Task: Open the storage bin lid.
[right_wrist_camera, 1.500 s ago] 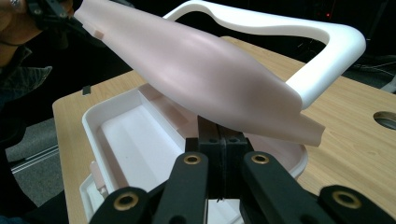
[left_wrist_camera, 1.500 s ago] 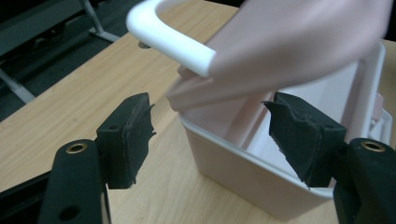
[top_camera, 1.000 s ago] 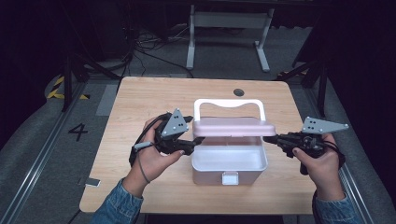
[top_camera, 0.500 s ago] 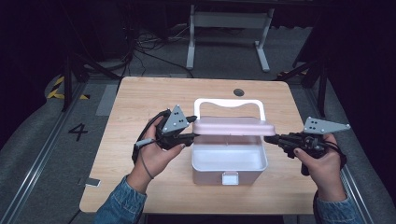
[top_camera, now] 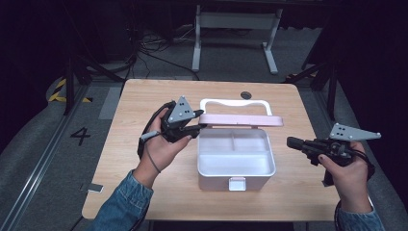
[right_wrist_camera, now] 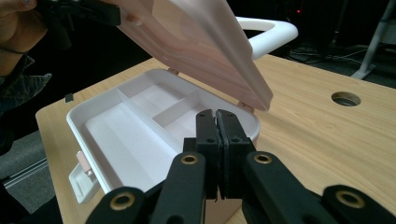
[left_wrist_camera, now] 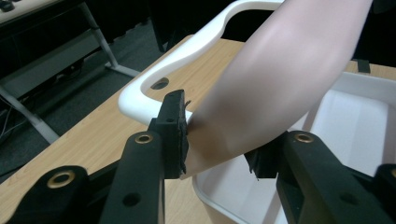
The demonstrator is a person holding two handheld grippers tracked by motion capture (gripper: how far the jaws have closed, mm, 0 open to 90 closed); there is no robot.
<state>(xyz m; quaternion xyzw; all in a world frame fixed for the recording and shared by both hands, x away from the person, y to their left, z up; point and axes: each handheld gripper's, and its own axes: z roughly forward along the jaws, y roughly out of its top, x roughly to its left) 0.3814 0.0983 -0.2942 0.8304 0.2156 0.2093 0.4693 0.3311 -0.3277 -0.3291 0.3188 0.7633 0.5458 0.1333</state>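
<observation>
A white box [top_camera: 216, 182] with inner compartments stands on the wooden table, its white handle [top_camera: 234, 102] lying behind it. Its pink lid [top_camera: 240, 120] is held partly raised and hinged at the back. My left gripper [top_camera: 199, 126] is shut on the lid's left corner; in the left gripper view both jaws [left_wrist_camera: 217, 149] press the pink lid [left_wrist_camera: 280, 70]. My right gripper [top_camera: 291, 142] hovers just right of the box, shut and empty. In the right gripper view its closed tips [right_wrist_camera: 216, 116] point at the open box [right_wrist_camera: 93, 135] under the lid [right_wrist_camera: 201, 42].
A round cable hole [top_camera: 246, 95] sits near the table's far edge. The box's front latch [top_camera: 236, 183] hangs open. A grey desk frame [top_camera: 235, 21] stands on the floor beyond the table. Bare tabletop lies left and right of the box.
The left gripper has swung the pink lid higher, opening the box further. The right gripper has drawn back a little to the right, away from the lid's edge.
</observation>
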